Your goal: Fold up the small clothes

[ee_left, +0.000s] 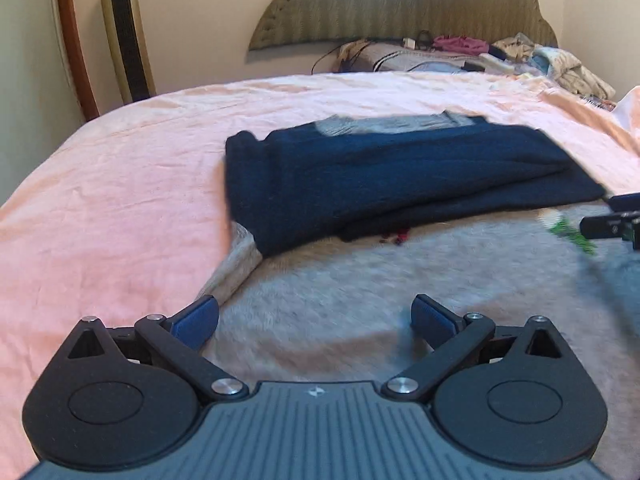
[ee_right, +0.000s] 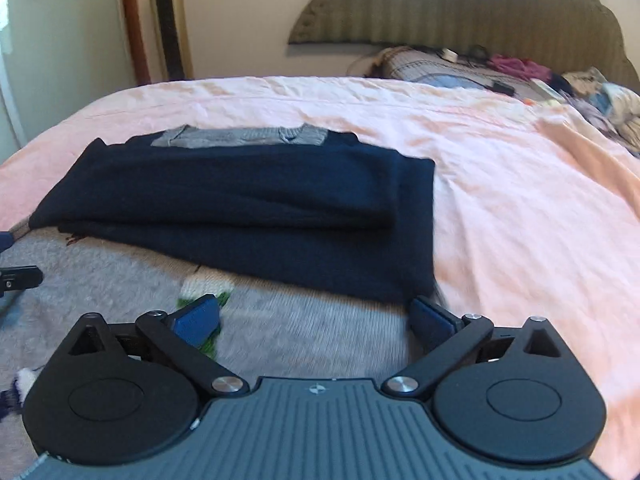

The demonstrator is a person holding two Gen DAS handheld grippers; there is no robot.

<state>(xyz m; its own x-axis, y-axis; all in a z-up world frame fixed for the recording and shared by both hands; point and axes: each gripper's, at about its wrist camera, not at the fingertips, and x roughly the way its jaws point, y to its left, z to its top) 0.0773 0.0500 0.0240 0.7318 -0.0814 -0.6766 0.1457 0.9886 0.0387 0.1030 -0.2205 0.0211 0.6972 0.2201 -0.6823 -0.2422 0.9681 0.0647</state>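
A grey knit sweater (ee_left: 360, 288) (ee_right: 312, 332) with navy sleeves (ee_left: 400, 172) (ee_right: 240, 200) folded across it lies on the pink bedsheet (ee_left: 100, 184) (ee_right: 520, 200). Its grey collar (ee_left: 384, 124) (ee_right: 240, 136) shows at the far side. My left gripper (ee_left: 316, 320) hovers open over the sweater's near left part, nothing between its blue pads. My right gripper (ee_right: 316, 318) is open over the near right part, by the navy sleeve's corner, and it holds nothing. A green and white pattern (ee_right: 208, 292) (ee_left: 572, 236) shows on the grey knit. The right gripper's fingers (ee_left: 612, 224) show at the left view's right edge.
A padded headboard (ee_left: 400, 4) (ee_right: 460, 8) stands at the far end, with pillows and loose clothes (ee_left: 520, 56) (ee_right: 560, 80) piled before it. A gold tower fan (ee_left: 124, 32) (ee_right: 168, 16) stands by the wall left of the bed.
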